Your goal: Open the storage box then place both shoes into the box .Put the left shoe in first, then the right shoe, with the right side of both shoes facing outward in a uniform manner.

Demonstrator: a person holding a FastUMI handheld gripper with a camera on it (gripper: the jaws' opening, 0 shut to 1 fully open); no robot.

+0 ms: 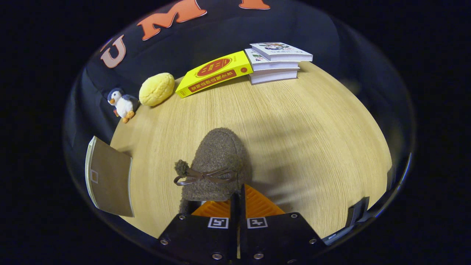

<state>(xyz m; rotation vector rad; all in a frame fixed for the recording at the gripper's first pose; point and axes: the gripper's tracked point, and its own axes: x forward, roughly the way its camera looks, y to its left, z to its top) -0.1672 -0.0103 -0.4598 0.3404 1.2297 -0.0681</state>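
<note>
**Shoe held at the fingers, open bench beyond**

The brown fuzzy shoe (217, 163) sits clamped in the closed hand-held gripper (238, 206), toe forward. Bare bench (312, 147) lies ahead. Far edge: stacked books (276, 62), yellow book (215, 73), yellow plush (157, 89), penguin toy (122, 104). A brown panel (108, 176) stands left.

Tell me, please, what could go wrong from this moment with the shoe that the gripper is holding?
1. The gripper has its jaws closed on the rear edge of the brown fuzzy shoe, so the shoe's long toe end may sag or slip out.
2. The shoe hangs over the wooden table; if it twists, its right side may not face outward later.
3. The bow could snag.
</note>
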